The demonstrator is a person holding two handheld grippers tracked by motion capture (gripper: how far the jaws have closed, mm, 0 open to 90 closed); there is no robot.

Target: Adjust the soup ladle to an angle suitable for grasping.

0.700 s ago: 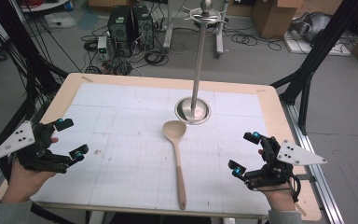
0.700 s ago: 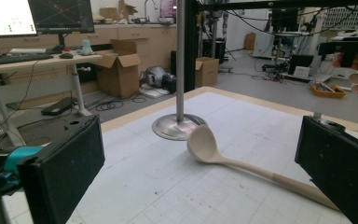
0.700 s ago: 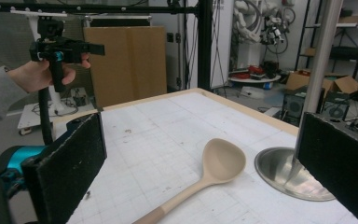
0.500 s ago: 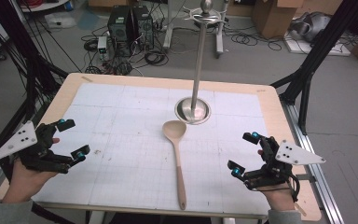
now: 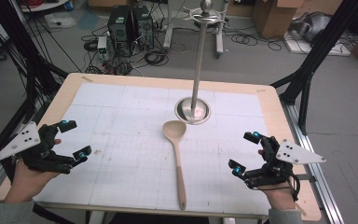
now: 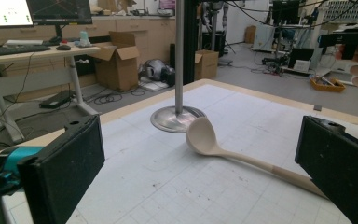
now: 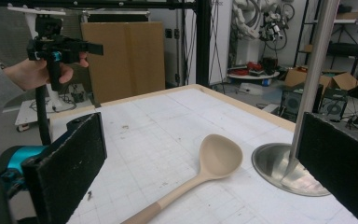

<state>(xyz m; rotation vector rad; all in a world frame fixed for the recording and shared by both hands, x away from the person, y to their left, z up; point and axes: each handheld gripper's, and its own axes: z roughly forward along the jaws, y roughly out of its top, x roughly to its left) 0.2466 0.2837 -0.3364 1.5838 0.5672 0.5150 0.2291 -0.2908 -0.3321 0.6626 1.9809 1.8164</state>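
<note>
Well apart, ladle (image 5: 177,156) between tongs (image 5: 75,139)

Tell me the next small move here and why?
Probably bring the right gripper in toward the wooden spoon's handle. Both grippers are open and empty, the left gripper sits farther off, and the spoon lies flat beside the metal stand.

We see a tall steel pole stand (image 5: 196,70) on its round base, and black computer towers (image 5: 130,23) behind the table.
</note>
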